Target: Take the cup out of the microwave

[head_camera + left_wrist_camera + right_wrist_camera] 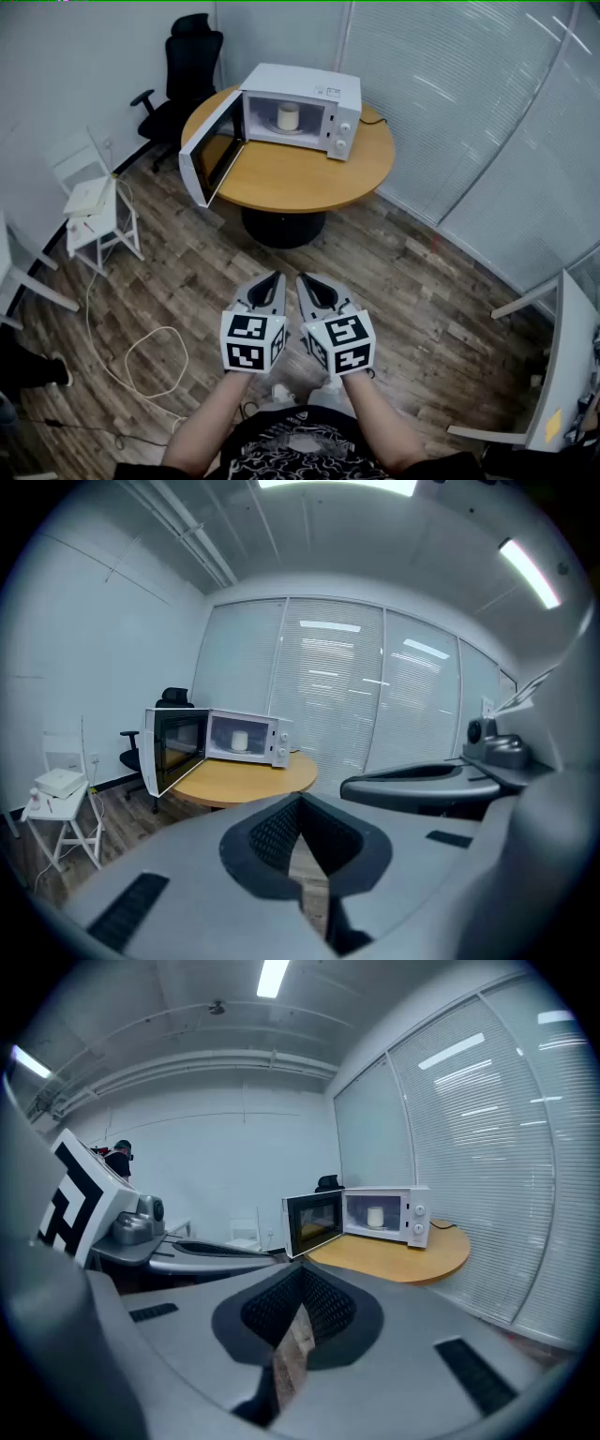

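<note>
On the far side of the room, a round wooden table (pixel 309 183) carries a boxy white microwave oven (pixel 323 94), its door (pixel 211 155) swung wide open toward the left. Inside the lit cavity stands the pale cream cylindrical cup (pixel 288 116), upright and near the middle, with nothing touching it.

Well apart from the table, low in the head view, the person holds both tools side by side over the wood-plank floor (pixel 403 281), each pointing toward the microwave oven and tipped a little downward. The grey left gripper (pixel 272 284) has its jaws pressed together with nothing between them – only a thin sliver of floor shows behind the tips in its own view. The grey right gripper (pixel 312 286) looks the same: jaws closed tip to tip, empty. Each carries a white cube with black square markers just ahead of the person's forearm.

Behind the table, a black office chair (pixel 183 75) sits against the wall. To the left, a small white side table (pixel 98 225) holds a flat white box (pixel 89 197), and a loose white cable (pixel 141 361) loops across the floor beside it. Glass walls with pale blinds (pixel 469 103) close off the right side.
</note>
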Demonstrator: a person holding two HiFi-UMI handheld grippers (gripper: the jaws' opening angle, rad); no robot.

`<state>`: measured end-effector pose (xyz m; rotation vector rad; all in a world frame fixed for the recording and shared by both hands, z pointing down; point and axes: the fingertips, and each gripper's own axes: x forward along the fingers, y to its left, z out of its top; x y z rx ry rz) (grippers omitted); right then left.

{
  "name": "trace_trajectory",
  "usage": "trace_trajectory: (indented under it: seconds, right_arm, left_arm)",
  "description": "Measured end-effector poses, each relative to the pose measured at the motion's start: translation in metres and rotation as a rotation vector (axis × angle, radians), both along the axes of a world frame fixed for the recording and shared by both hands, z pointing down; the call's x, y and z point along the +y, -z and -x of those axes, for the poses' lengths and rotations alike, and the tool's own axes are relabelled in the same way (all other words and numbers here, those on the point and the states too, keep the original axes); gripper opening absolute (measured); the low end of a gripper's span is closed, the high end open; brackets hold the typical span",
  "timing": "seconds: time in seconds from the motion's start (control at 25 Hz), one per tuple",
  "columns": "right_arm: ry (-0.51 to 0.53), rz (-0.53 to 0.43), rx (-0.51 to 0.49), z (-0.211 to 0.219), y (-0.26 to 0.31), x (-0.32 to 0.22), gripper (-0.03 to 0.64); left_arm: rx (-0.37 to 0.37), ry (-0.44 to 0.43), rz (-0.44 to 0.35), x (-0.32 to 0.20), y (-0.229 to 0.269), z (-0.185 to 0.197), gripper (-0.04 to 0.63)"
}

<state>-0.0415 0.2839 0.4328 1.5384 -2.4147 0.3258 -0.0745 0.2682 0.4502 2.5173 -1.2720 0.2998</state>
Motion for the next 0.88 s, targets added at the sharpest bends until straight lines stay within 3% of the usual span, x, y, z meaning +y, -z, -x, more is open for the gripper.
trace_trajectory:
  seconds: [0.52,0.88]
  right_arm:
    - [-0.005,-0.009,-0.020,0.008,0.004,-0.028,0.015]
    - [0.013,0.000,-0.044,-0.018,-0.006,-0.066,0.015]
  left_arm:
    - [0.005,0.006,0.005,-0.031,0.000,0.006,0.009]
    - [-0.012,0.020,0.025,-0.070,-0.012,-0.019,0.009]
